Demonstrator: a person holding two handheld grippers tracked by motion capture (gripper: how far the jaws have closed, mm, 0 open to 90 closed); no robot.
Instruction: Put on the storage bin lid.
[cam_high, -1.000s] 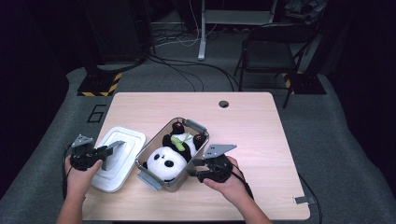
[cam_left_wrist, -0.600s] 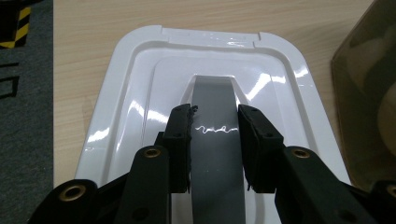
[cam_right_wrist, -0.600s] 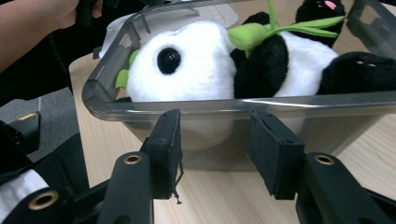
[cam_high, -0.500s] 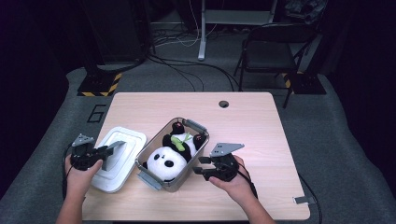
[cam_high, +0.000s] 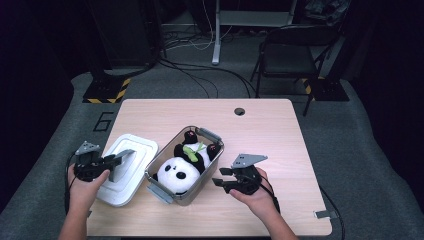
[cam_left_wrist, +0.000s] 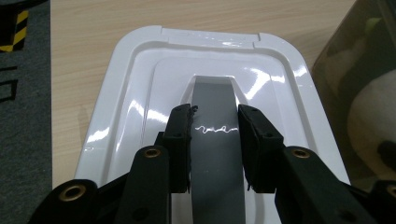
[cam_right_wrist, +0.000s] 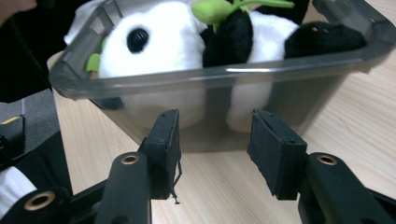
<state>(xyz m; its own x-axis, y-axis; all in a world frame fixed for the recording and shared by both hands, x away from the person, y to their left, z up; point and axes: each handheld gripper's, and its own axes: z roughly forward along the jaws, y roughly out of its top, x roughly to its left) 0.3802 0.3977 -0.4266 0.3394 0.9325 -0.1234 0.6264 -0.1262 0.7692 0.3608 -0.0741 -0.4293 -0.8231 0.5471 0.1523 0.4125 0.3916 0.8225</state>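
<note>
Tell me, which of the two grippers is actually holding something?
The left gripper. Its jaws clamp the grey handle of the white lid. The right gripper has open jaws with nothing between them, stopped short of the box with the panda.

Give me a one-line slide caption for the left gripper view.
Left gripper shut on the grey handle of the white lid, lying on the table beside the clear bin.

Panda (cam_right_wrist: 187, 46) half behind bin wall (cam_right_wrist: 224, 88)
</note>
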